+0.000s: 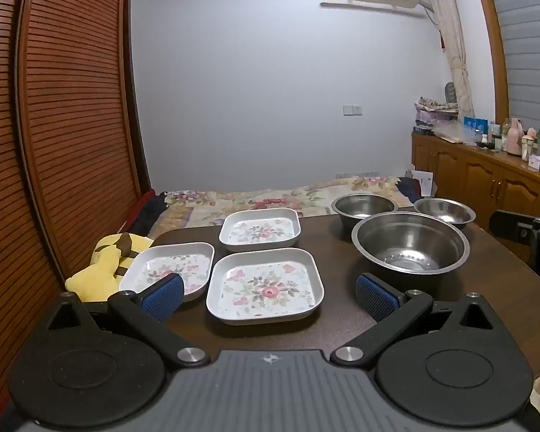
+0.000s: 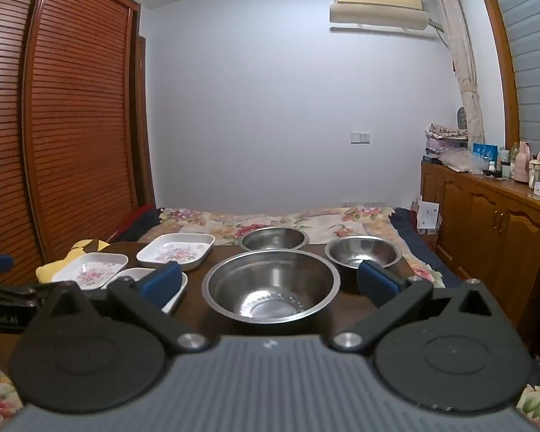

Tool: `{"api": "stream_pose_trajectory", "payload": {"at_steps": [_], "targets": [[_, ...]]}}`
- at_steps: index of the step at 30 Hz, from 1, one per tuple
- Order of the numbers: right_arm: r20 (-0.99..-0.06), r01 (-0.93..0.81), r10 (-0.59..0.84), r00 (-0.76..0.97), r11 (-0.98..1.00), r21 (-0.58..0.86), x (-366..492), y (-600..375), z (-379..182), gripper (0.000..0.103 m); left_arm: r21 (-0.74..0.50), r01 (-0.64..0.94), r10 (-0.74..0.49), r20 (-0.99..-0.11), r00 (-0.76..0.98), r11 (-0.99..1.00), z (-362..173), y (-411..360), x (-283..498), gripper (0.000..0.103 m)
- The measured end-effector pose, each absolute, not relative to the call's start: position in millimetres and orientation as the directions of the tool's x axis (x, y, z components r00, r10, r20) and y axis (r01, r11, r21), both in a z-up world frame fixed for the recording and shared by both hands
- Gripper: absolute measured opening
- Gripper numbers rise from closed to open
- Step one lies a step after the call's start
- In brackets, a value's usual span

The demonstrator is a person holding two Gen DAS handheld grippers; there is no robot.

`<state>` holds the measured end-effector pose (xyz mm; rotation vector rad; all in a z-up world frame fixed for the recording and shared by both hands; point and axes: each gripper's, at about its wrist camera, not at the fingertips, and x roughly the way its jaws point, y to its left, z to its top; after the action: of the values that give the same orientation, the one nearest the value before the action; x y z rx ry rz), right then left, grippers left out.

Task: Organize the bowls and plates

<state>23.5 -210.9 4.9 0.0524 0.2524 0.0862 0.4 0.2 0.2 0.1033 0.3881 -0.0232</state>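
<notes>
Three square white plates with flower prints lie on the dark table (image 1: 327,324): a near plate (image 1: 265,285), a left plate (image 1: 169,268) and a far plate (image 1: 260,229). To their right stand three steel bowls: a large bowl (image 1: 410,246), a far bowl (image 1: 363,207) and a small right bowl (image 1: 444,211). My left gripper (image 1: 268,297) hangs open just short of the near plate, nothing between its fingers. In the right wrist view my right gripper (image 2: 270,282) is open in front of the large bowl (image 2: 271,289), holding nothing. The plates (image 2: 176,250) lie to its left.
A yellow plush toy (image 1: 104,266) sits at the table's left edge beside the left plate. A bed with a floral cover (image 1: 270,198) lies beyond the table. A slatted wooden wardrobe (image 1: 54,108) stands on the left, a cluttered wooden cabinet (image 1: 486,176) on the right.
</notes>
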Motion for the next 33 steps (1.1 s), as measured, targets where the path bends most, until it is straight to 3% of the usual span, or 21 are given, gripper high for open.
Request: {"api": "stream_pose_trajectory", "payload": {"at_steps": [33], "targets": [[-0.222,-0.07,0.08,0.972,0.996,0.052,21,-214,5,0.103,0.102,0.031,0.006,-0.35,0.937,0.994,3,0,-6,0.103]]}}
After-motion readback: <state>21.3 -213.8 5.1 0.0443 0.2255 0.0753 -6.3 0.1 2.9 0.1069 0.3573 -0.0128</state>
